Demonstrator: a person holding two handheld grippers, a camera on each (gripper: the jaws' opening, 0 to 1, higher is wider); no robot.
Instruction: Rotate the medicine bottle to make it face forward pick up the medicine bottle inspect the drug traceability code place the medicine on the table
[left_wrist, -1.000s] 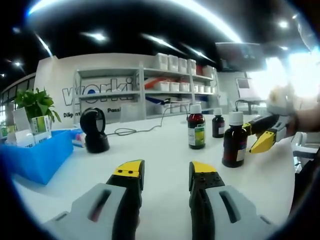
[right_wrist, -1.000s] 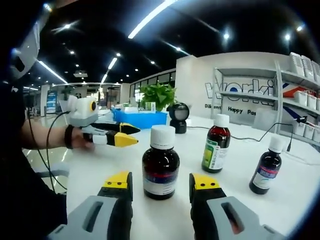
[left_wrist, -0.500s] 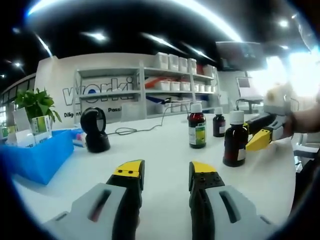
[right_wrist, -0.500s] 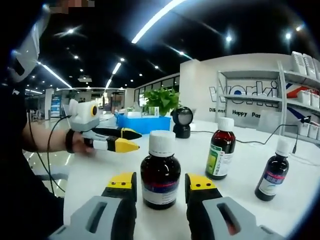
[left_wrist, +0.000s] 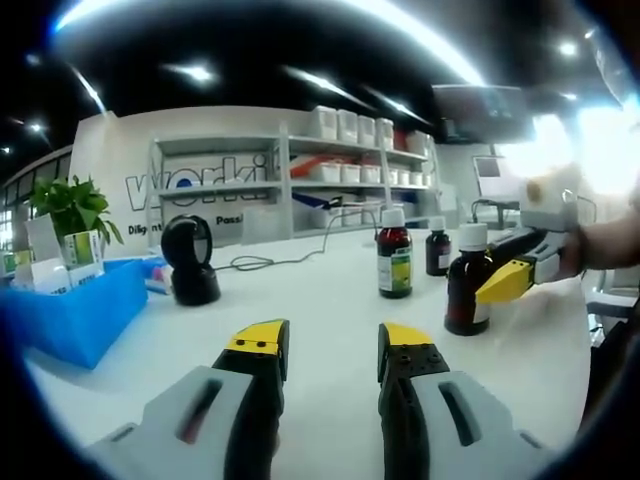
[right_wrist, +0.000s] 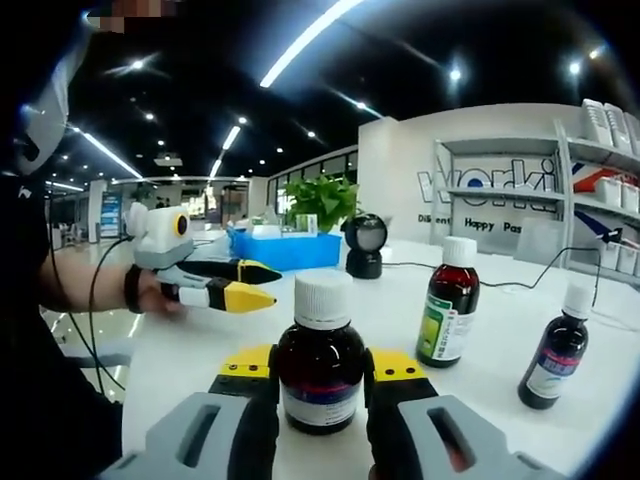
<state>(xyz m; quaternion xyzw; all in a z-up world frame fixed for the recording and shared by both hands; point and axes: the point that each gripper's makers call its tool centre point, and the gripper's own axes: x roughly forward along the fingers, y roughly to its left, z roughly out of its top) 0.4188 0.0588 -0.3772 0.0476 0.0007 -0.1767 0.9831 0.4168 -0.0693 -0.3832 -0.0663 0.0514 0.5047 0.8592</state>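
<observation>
A brown medicine bottle (right_wrist: 320, 368) with a white cap and a pale label stands on the white table (right_wrist: 500, 400), between the jaws of my right gripper (right_wrist: 321, 365). Both yellow-tipped jaws press against its sides. In the left gripper view the same bottle (left_wrist: 467, 280) stands at the right, with the right gripper (left_wrist: 497, 270) reaching around it from the right. My left gripper (left_wrist: 331, 342) is open over bare table, nothing between its jaws. In the right gripper view the left gripper (right_wrist: 262, 283) hovers at the left in a person's hand.
A taller bottle with a green label (right_wrist: 447, 315) and a small bottle (right_wrist: 556, 345) stand further back. A black round scanner (left_wrist: 188, 260) with a cable, a blue bin (left_wrist: 70, 310) and a plant (left_wrist: 70, 205) sit to the left. Shelves line the back wall.
The right gripper has moved in around the near bottle and its jaws have drawn together onto its sides. The left gripper has stayed still.
</observation>
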